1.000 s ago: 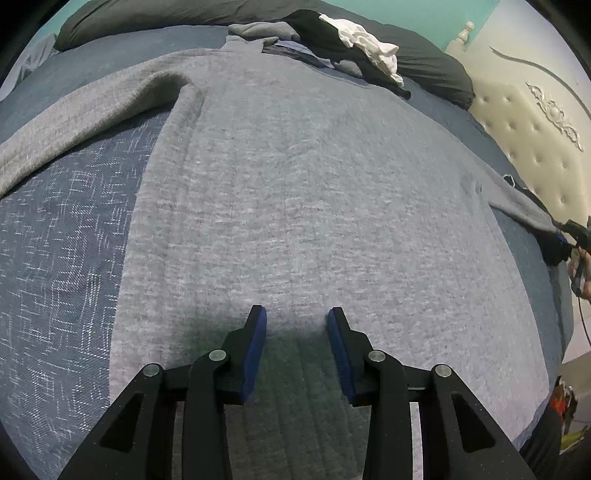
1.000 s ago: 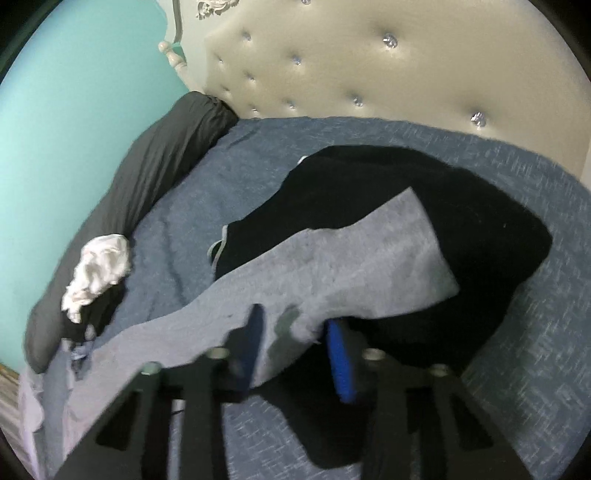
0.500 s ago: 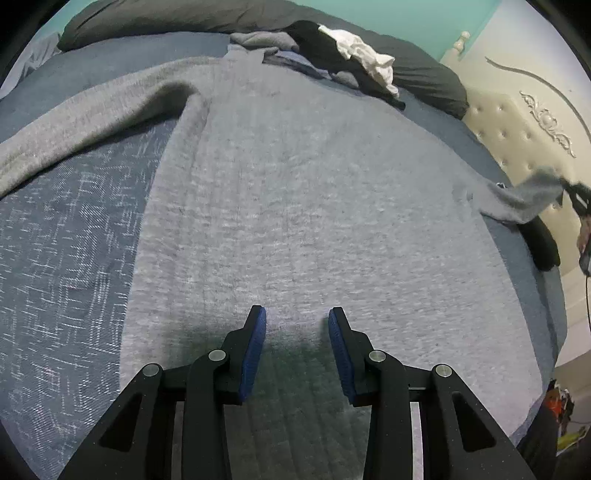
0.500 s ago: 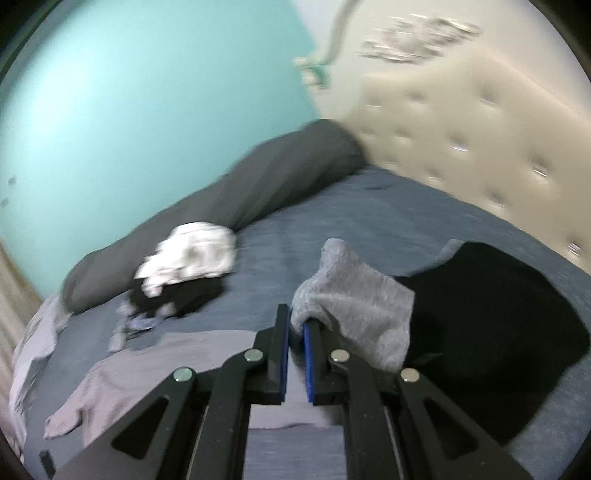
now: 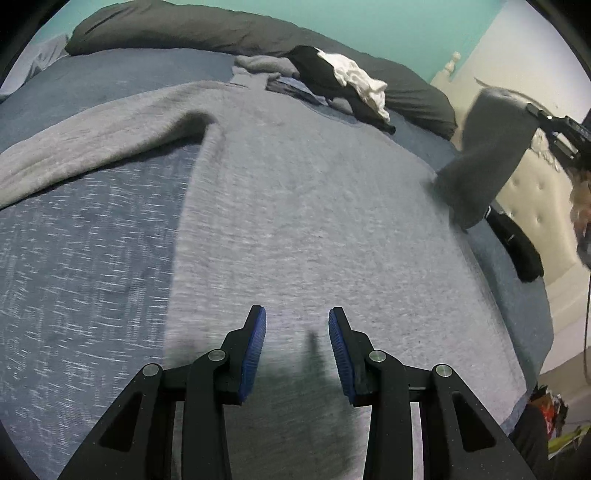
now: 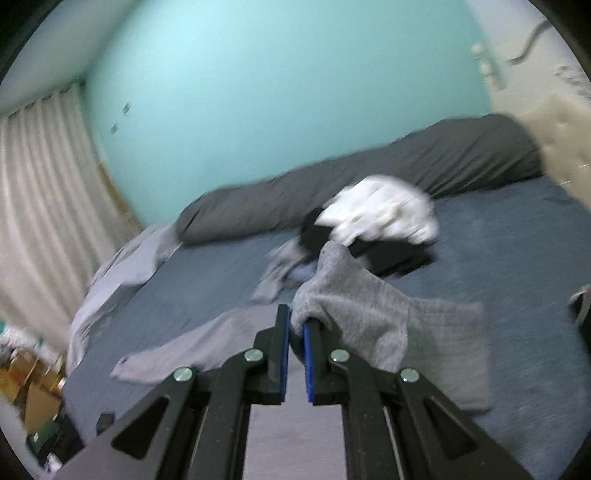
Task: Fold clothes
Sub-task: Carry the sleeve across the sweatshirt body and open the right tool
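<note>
A large grey sweater lies flat on the blue bedspread. Its left sleeve stretches out to the left. My left gripper is open and empty, just above the sweater's lower body. My right gripper is shut on the cuff of the right sleeve and holds it up off the bed. In the left wrist view that sleeve hangs lifted at the right, above the sweater's edge.
A pile of black and white clothes lies at the far side by a long dark pillow. A black garment lies at the right near the cream tufted headboard. Curtains hang at the left.
My right gripper has closed on the right sleeve, lifted it off the black garment and swung it inward over the sweater. My left gripper stays open over the sweater's lower part.
</note>
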